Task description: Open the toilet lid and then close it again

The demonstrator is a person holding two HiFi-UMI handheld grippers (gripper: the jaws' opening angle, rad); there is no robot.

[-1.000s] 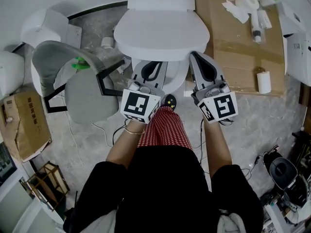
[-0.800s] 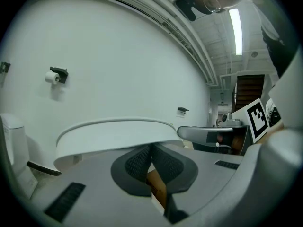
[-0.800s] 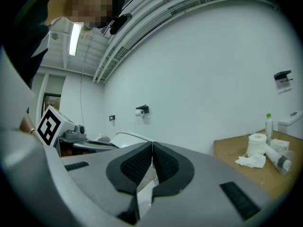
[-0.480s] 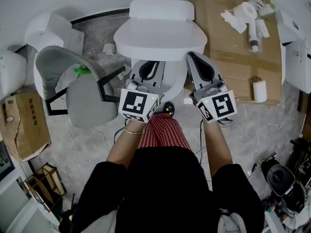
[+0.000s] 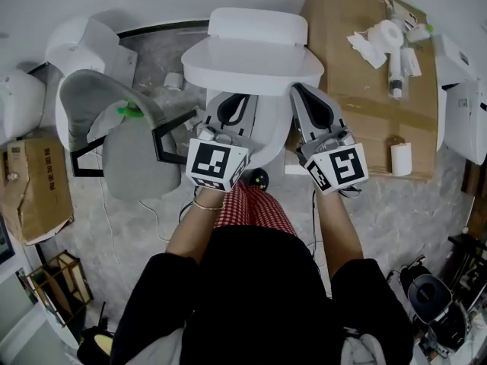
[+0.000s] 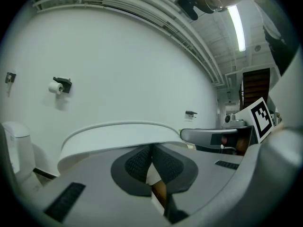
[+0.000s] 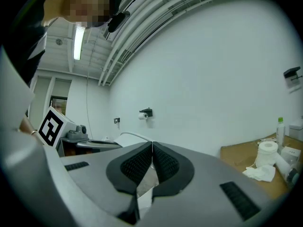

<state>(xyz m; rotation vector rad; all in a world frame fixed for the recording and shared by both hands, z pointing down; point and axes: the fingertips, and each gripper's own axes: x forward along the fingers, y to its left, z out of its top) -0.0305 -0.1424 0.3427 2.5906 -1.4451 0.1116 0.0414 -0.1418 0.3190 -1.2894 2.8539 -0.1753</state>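
The white toilet lid [image 5: 251, 63] is tilted part-way up in front of the cistern [image 5: 259, 23], above the bowl [image 5: 268, 131]. My left gripper [image 5: 234, 101] is shut, and its tips sit under the lid's front edge on the left. My right gripper [image 5: 298, 90] is shut too, with its tips under the same edge on the right. In the left gripper view the shut left gripper [image 6: 151, 148] points at the lid's rim [image 6: 113, 136] just above it. In the right gripper view the shut right gripper [image 7: 152, 145] holds nothing, and the lid [image 7: 130, 138] shows beyond it to the left.
A grey chair [image 5: 129, 147] stands close on the left of the toilet. A cardboard sheet [image 5: 358, 82] on the right carries tissue and tubes, with a paper roll [image 5: 401, 158] beside it. A cardboard box [image 5: 38, 192] and other white fixtures [image 5: 76, 40] are at far left.
The lid looks shorter from above than a second ago, its front edge raised further. Both shut grippers have stayed under that edge and moved slightly forward with it.
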